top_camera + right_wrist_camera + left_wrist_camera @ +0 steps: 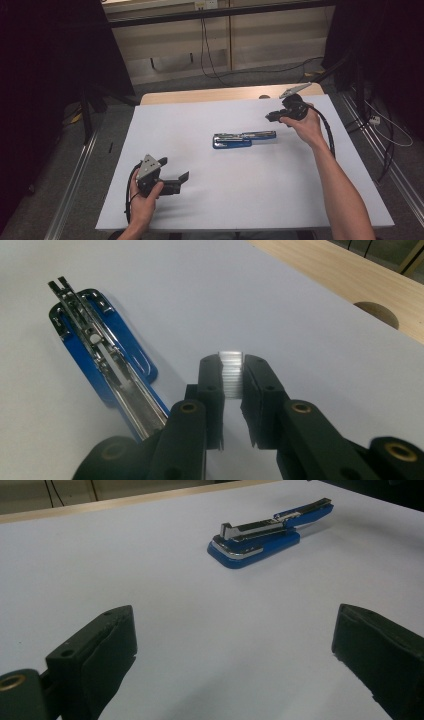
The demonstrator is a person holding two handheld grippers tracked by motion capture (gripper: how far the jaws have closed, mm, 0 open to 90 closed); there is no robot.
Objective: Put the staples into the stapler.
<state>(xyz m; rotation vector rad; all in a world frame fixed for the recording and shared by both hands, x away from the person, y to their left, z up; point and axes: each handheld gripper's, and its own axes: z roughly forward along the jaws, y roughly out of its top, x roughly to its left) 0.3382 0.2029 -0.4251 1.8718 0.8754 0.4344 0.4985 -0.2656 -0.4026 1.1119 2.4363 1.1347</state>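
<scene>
A blue and chrome stapler lies swung open flat in the middle of the white table top. In the left gripper view the stapler rests well ahead of my left gripper, whose jaws stand wide apart with nothing between them. That left gripper hovers near the front left of the table. My right gripper is raised at the back right, beyond the stapler's far end. In the right gripper view it is shut on a silvery strip of staples, with the open stapler to its left.
A strip of bare wooden table runs along the back edge, with a round hole in it. Cables trail on the floor behind. Dark curtains stand at both sides. Metal rails flank the table.
</scene>
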